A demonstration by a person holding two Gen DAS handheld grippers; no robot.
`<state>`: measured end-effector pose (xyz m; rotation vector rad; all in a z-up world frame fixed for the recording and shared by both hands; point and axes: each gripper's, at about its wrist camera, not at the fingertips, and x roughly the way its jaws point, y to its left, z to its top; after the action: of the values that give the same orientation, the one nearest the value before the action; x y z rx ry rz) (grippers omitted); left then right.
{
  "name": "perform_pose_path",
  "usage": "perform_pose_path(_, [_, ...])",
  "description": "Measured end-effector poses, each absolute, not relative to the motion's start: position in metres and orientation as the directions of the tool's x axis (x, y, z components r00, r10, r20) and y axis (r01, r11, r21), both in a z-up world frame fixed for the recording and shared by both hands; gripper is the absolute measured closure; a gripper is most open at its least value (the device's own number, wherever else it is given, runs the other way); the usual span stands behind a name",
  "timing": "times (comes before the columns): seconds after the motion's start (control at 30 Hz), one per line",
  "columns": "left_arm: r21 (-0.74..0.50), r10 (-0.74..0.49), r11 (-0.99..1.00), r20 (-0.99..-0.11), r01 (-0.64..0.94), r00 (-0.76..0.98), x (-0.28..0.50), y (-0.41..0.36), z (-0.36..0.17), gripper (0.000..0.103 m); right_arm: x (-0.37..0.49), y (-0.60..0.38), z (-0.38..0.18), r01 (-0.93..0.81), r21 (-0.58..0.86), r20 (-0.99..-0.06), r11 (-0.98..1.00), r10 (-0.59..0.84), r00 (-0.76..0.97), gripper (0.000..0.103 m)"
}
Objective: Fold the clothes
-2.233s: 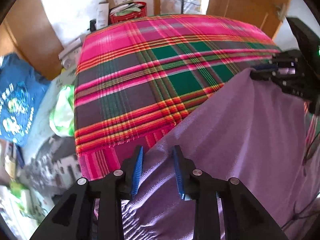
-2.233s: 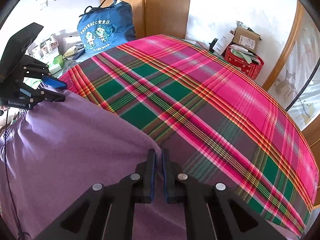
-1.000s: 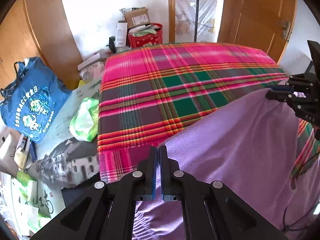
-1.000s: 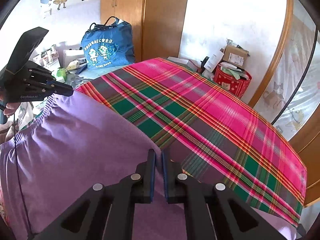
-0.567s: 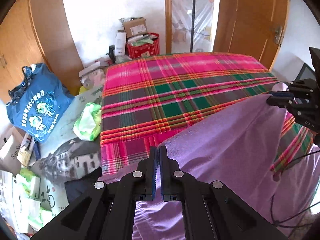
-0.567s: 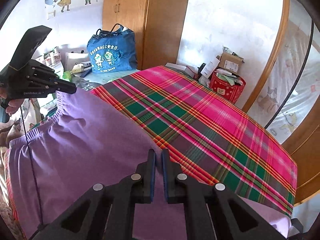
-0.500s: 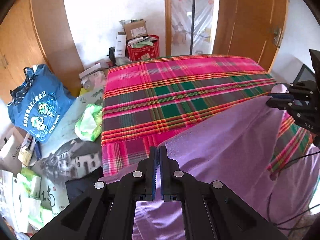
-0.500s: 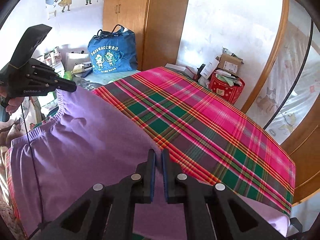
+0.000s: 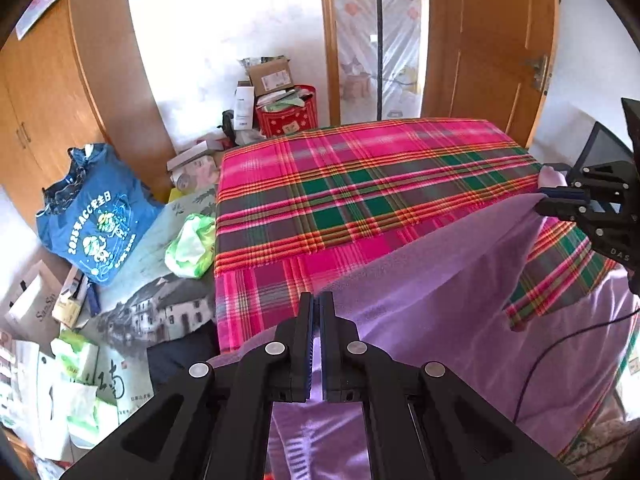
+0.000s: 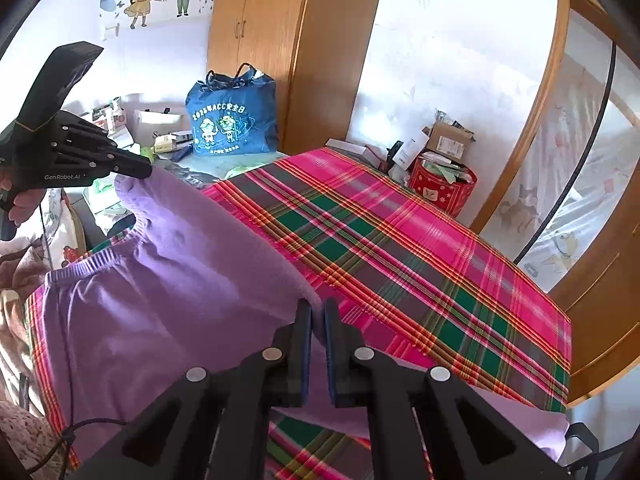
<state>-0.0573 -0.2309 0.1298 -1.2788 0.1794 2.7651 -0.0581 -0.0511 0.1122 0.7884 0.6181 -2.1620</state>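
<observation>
Two hand-held grippers hold one purple garment (image 9: 452, 280) stretched between them above the plaid-covered bed (image 9: 360, 184). Going left to right in the left wrist view: at far left a blue tote bag (image 9: 96, 232) leans among boxes and papers on the floor, with a green plastic bag (image 9: 190, 246) just beside the bed's edge. At lower centre my left hand-held gripper (image 9: 316, 312) is pinched tight on a corner of the garment, the cloth running down between its blue pads. The purple fabric rises toward the right edge, where my right hand-held gripper (image 9: 560, 200) grips the other corner.

In the right wrist view, my left hand-held gripper (image 10: 140, 170) sits at upper left, clamped on the elastic waistband end, with fingers of my hand (image 10: 20, 204) behind it. The garment (image 10: 180, 280) hangs across the left half, its lower part draped over the bed's near edge. At lower centre my right hand-held gripper (image 10: 318, 320) stands narrow, closed on a fold of the purple cloth. The plaid bed (image 10: 420, 260) fills the right, a red tin (image 10: 444, 186) of papers beyond it.
</observation>
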Motion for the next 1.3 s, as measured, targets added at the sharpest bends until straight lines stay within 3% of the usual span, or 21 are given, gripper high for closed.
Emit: perform_pose_path(1.3, [-0.02, 0.066, -0.997, -0.739, -0.076, -0.67, 0.054, -0.246, 0.112, 0.101, 0.078, -0.039, 0.102, 0.787, -0.132, -0.677, -0.603, -0.525, -0.516, 0.097])
